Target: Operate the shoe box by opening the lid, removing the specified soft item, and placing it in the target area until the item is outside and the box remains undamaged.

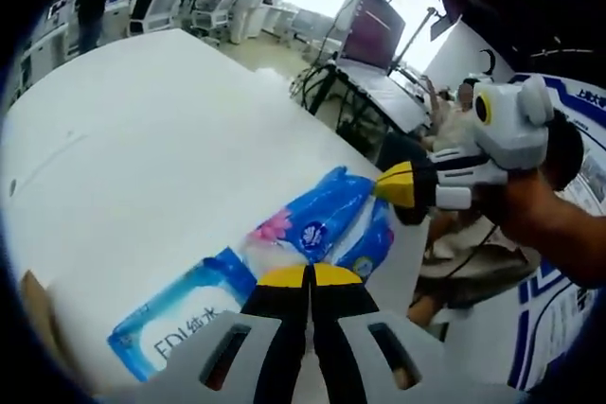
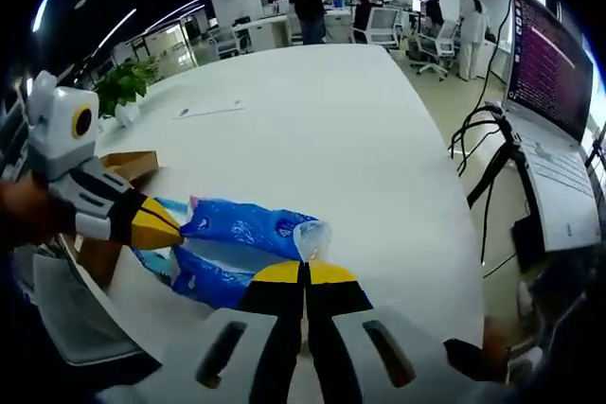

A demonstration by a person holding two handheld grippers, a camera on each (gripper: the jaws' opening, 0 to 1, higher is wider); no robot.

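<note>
While the blue tissue pack is held above the white bench, pinched at opposite ends by the left claw and right claw, it is judged light, soft, slippery-wrapped, best gripped at its crimped ends

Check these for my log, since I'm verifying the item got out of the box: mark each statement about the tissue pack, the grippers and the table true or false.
1. The blue tissue pack lies on the white table. True.
2. The left gripper has its jaws spread wide open. False: its yellow-tipped jaws are closed together on the pack's edge.
3. The right gripper is closed at the pack's clear end. True.
4. The tissue pack sits inside the cardboard box. False: it lies outside, on the table beside the box.
5. The tabletop is dark wood. False: it is white.
</note>
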